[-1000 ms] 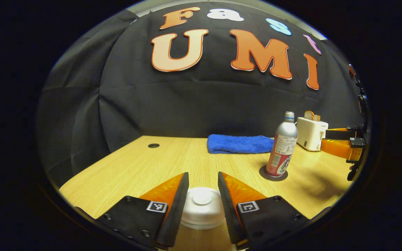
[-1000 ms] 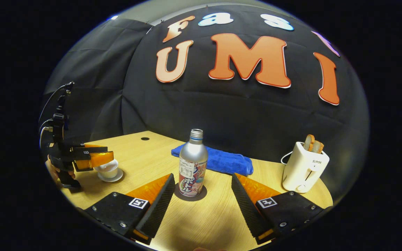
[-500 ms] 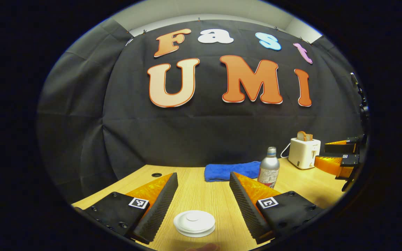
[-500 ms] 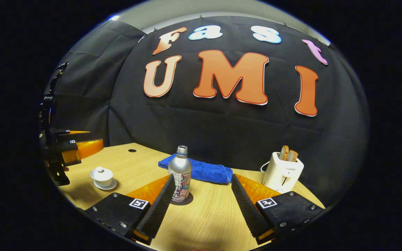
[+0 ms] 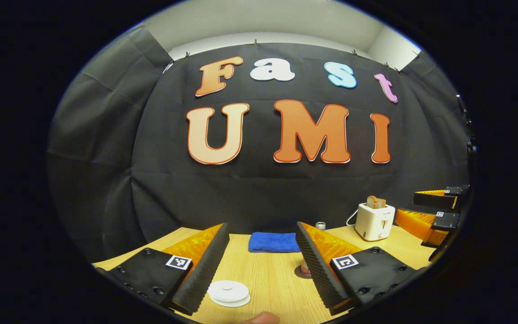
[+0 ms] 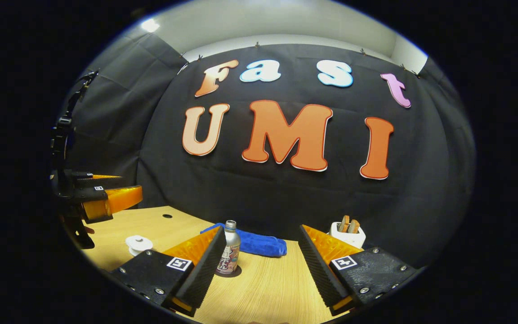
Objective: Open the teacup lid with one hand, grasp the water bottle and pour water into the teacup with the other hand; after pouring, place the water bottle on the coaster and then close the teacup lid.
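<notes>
Table point(image 6: 263, 288): pale wood, black cloth wall behind, with a grey wall above it. Lidded teacup point(image 5: 228, 293) on its saucer near the front edge. Water bottle point(image 6: 229, 249) upright on dark coaster point(image 6: 237, 272) mid-table. Blue towel point(image 6: 259, 244) and white toaster point(image 5: 374, 221) near the back edge. Left claw point(image 5: 259, 270) spread, holding nothing. Right claw point(image 6: 259, 265) spread, holding nothing. Bare wood between cup and bottle.

Lidded white teacup point(image 5: 228, 292); bottle point(image 6: 228, 248) upright on coaster point(image 6: 229, 272).
</notes>
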Available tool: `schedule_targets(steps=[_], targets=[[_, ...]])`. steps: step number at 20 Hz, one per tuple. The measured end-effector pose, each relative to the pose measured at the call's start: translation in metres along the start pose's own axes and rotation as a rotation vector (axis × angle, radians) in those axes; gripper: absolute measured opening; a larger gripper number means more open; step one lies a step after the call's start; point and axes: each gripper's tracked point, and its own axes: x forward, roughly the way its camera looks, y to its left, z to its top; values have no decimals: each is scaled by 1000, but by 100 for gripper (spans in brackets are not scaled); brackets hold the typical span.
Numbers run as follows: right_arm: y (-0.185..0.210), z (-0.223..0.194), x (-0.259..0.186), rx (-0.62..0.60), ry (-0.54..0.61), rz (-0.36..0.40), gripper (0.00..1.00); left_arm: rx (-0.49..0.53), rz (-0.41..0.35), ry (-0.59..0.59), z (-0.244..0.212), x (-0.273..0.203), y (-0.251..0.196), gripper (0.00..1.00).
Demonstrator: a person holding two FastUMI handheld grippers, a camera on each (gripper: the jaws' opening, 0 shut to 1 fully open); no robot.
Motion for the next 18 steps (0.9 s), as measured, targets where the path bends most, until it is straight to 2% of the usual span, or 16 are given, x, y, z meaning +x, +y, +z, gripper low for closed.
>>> schedule_targets(steps=[5,8,9,12,13,15,17,18], targets=[[-4,0,-6,-1,-3,-11,97,-20,22,-28,6,-18,-5,100],[-5,-3,-10,-15,14,-4,93,-16,26,-20,2,-25,-7,94],[-5,-4,-11,-18,17,-4,97,-13,25,-16,0,-26,-8,100],[-3,-4,-12,-18,17,3,97,-12,13,-6,-4,-28,-11,98],[-4,-4,-12,-19,18,1,97,-6,10,0,-6,-29,-12,100],[-5,-4,-13,-24,17,-1,97,0,12,2,-7,-29,-11,94],[-5,-6,-13,-22,22,-5,97,-3,13,0,-7,-26,-11,100],[-5,-7,-13,-21,27,-7,97,-2,13,2,-7,-25,-11,98]])
